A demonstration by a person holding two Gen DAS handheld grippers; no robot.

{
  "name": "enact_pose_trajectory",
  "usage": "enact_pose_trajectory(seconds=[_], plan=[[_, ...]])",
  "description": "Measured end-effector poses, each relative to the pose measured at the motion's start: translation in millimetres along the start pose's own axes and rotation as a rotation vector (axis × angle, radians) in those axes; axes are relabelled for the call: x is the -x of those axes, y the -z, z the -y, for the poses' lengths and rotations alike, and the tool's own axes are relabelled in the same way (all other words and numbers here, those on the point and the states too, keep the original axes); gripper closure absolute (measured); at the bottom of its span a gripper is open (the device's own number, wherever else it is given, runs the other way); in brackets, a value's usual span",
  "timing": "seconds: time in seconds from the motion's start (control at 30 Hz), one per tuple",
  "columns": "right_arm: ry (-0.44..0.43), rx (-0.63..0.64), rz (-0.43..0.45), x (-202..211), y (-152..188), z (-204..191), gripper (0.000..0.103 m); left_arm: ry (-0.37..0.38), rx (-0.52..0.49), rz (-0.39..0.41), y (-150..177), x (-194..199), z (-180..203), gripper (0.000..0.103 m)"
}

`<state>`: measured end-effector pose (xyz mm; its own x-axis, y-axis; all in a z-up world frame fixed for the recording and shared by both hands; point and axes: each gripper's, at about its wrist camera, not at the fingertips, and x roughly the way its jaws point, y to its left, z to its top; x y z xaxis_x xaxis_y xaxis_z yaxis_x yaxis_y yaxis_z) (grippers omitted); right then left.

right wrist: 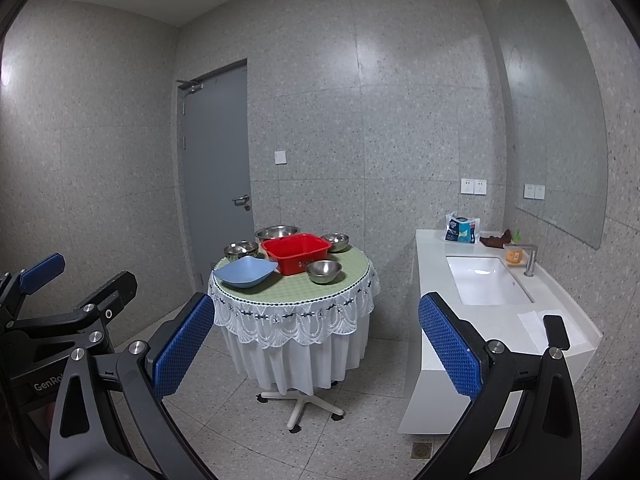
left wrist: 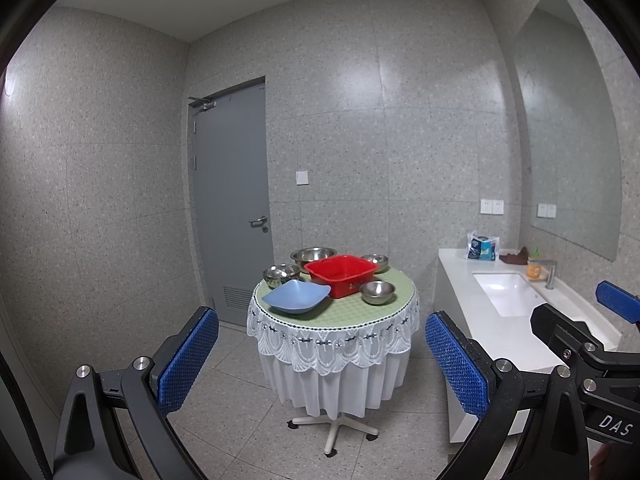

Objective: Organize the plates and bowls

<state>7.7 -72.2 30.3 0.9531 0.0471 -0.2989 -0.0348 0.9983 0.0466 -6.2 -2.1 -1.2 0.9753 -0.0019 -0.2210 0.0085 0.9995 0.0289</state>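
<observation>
A small round table [left wrist: 320, 316] [right wrist: 280, 296] with a green top and white lace cloth stands ahead, well beyond both grippers. On it are a red plastic basin [left wrist: 340, 274] [right wrist: 298, 252], a light blue squarish plate [left wrist: 296, 296] [right wrist: 246, 272] at the front left, and several steel bowls: one at the front right [left wrist: 377, 292] [right wrist: 324, 271], one at the left [left wrist: 280, 273] [right wrist: 241, 249], a large one behind [left wrist: 313, 255] [right wrist: 276, 233], one at the back right [left wrist: 375, 262] [right wrist: 335, 241]. My left gripper [left wrist: 320, 356] and right gripper [right wrist: 316, 344] are open and empty.
A white counter [left wrist: 508, 328] [right wrist: 492, 320] with a sink [right wrist: 486, 280], tap, orange soap bottle [right wrist: 514, 254], brown cloth and a packet stands to the right under a mirror. A grey closed door [left wrist: 232, 200] is behind the table. The table has a star-shaped wheeled base [right wrist: 298, 404].
</observation>
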Motion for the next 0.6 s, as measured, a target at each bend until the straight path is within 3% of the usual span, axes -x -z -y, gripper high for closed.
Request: enact_pose_trajectory(seconds=[0.6], plan=[[-0.013,-0.011,-0.005,-7,2,5,0.0,-0.015,-0.009,-0.004,-2,-1,12,0.001]])
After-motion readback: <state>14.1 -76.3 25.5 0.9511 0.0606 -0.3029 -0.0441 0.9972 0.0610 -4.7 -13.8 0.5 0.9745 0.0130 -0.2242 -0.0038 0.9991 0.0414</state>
